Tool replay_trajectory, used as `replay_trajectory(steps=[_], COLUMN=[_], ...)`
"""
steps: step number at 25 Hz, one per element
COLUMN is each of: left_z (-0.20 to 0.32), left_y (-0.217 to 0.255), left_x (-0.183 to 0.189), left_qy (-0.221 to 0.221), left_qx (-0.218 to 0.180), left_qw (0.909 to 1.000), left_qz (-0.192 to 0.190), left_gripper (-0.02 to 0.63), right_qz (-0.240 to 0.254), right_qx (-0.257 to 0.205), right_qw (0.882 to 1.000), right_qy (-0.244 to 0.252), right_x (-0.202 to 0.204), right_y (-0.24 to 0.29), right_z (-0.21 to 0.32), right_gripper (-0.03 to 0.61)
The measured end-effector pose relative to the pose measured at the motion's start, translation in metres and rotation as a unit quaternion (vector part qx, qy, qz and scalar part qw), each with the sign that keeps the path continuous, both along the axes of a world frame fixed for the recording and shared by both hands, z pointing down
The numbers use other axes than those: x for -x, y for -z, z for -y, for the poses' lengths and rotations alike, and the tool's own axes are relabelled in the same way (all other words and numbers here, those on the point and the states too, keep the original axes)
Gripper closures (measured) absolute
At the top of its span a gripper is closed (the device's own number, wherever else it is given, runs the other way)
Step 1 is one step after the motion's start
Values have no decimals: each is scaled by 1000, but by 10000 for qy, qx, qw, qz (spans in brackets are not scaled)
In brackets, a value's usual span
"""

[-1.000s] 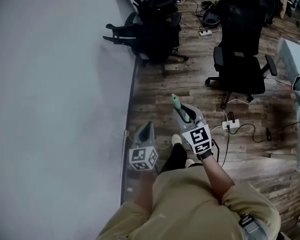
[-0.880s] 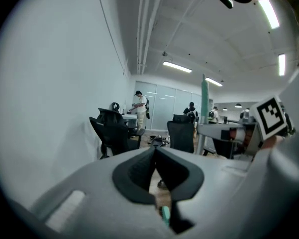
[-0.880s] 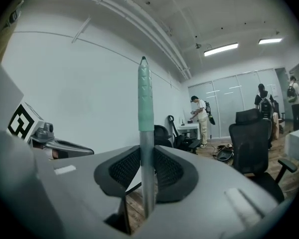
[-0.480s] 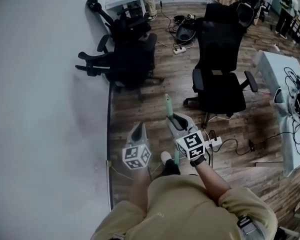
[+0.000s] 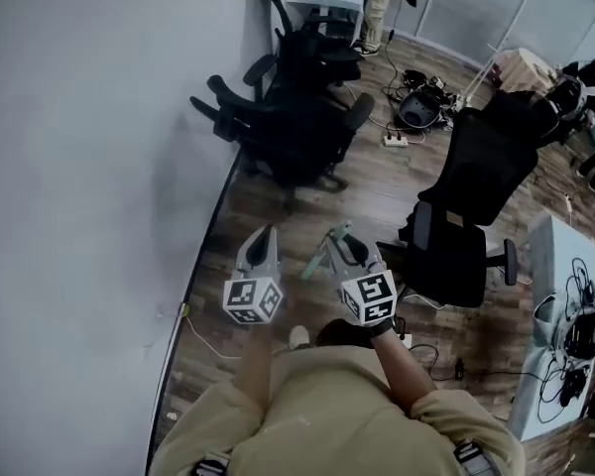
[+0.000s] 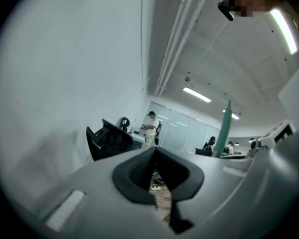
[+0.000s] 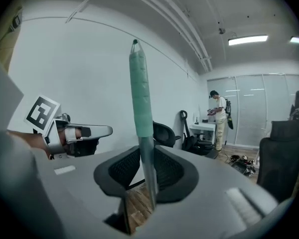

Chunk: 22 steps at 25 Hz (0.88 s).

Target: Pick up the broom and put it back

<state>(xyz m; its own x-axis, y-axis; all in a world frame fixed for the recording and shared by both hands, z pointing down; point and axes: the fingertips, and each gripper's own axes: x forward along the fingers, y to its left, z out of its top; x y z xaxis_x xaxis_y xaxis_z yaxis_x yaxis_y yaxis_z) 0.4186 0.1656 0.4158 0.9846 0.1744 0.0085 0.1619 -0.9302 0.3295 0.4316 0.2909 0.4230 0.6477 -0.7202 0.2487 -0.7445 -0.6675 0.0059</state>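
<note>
The broom shows only as its handle: a pale green grip (image 7: 140, 91) on a thin metal shaft (image 7: 148, 176), standing upright. My right gripper (image 7: 147, 151) is shut on that shaft, just below the green grip. In the head view the right gripper (image 5: 342, 243) is held at mid-frame with the green handle (image 5: 319, 257) slanting beside it. My left gripper (image 5: 261, 249) hangs just to its left, close to the white wall; its jaws (image 6: 154, 153) are shut with nothing between them. The green handle (image 6: 225, 131) also shows at the right of the left gripper view. The broom's head is hidden.
A white wall (image 5: 89, 167) runs along the left. Black office chairs (image 5: 297, 117) crowd the wall ahead, and another chair (image 5: 461, 226) stands to the right. A power strip and cables (image 5: 397, 139) lie on the wooden floor. A white table (image 5: 555, 325) sits far right; a person (image 7: 220, 114) stands at a desk.
Both grippers have travelled forward along the wall with the broom handle still held in the right one. The chairs by the wall are closer, and the handle now slants left in the head view.
</note>
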Motion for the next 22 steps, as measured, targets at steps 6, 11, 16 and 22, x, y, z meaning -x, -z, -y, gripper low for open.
replay_trajectory(steps=[6,11,16,22], left_z=[71,143,186,207], left_y=[-23,-44,-25,-47], left_x=[9,5,-7,10], left_qy=[1140,2343,3295,4231], left_qx=[56,63,-148,-174], left_qw=[9929,9703,9419,9008], left_qz=[329,590,638,959], left_gripper=[612,614,612,612], right_qz=[297,718,857,1028], right_qx=[-145,-202,-105,40], right_qw=[9939,9746,9297,8833], right_qy=[1052,2111,3580,4573], right_x=[-44,-62,-44,-35], right_y=[-18,-45,-46,-75], right_z=[87,175,241,294], right_gripper=[489,489,491,489])
